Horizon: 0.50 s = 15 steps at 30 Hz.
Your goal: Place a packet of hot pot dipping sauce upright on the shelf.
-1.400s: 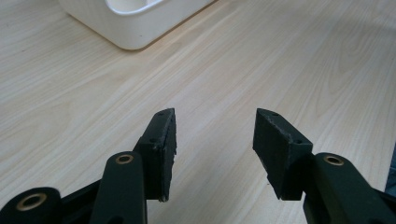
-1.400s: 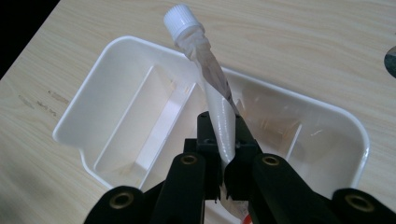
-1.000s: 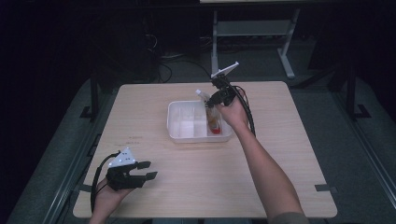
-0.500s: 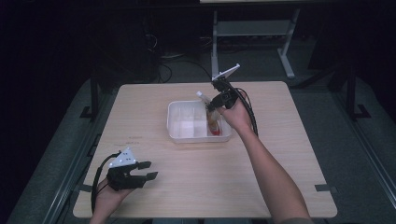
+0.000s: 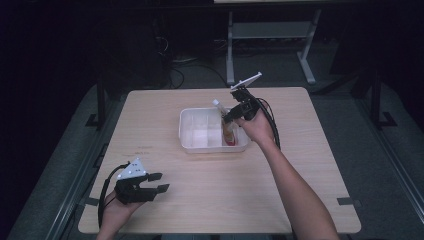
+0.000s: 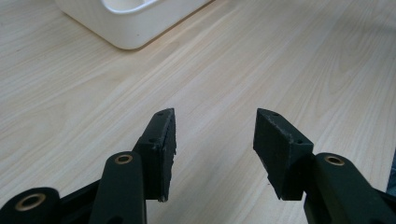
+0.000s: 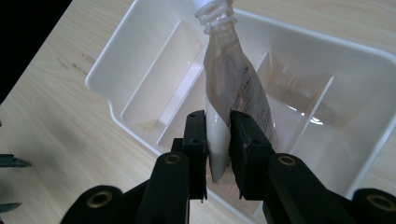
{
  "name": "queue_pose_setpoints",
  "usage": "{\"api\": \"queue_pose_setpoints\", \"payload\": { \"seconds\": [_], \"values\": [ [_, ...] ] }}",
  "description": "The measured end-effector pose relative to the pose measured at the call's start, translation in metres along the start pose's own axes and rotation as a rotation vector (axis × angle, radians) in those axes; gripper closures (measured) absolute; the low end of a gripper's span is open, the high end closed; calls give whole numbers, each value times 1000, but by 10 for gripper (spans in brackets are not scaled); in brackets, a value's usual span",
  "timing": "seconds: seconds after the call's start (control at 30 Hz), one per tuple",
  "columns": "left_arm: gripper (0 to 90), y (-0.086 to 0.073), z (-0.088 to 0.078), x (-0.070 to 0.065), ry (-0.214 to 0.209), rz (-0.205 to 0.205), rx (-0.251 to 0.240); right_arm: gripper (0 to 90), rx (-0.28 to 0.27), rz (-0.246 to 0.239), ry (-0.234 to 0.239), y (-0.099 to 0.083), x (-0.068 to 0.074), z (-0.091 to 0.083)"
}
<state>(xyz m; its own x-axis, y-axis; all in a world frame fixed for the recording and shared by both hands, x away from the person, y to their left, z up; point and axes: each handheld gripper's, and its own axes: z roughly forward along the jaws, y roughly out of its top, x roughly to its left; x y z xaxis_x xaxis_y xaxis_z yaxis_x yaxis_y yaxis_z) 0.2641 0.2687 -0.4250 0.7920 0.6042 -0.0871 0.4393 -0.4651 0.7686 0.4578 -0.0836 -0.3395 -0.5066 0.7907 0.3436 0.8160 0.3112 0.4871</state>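
A clear spout pouch [image 5: 229, 134] with a white screw neck [image 7: 212, 11] and a red bottom stands tilted in the right-hand part of a white divided tray [image 5: 210, 149]. My right gripper [image 5: 231, 116] reaches down into the tray from the right. In the right gripper view its pads [image 7: 198, 135] still press the pouch's [image 7: 233, 79] lower edge from both sides, though the jaws have just been opening. My left gripper [image 5: 162, 182] rests on the table near the front left corner. Its jaws [image 6: 215, 126] are open with bare wood between them.
The tray's [image 7: 100, 74] other compartments look bare. The wooden table [image 5: 300, 130] has free room to the tray's left, right and front. Beyond the far edge stands a metal rack [image 5: 270, 35] on a dark floor. A tray corner [image 6: 130, 28] lies ahead of the left gripper.
The right hand and pouch have hardly shifted over the tray. The left gripper has kept still.
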Motion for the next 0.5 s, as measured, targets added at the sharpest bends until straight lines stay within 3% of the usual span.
{"api": "queue_pose_setpoints", "payload": {
  "seconds": [0.5],
  "values": [
    [488,0,0,0,0,-1,1,697,-8,-5,29,-8,-2,-5]
  ]
}}
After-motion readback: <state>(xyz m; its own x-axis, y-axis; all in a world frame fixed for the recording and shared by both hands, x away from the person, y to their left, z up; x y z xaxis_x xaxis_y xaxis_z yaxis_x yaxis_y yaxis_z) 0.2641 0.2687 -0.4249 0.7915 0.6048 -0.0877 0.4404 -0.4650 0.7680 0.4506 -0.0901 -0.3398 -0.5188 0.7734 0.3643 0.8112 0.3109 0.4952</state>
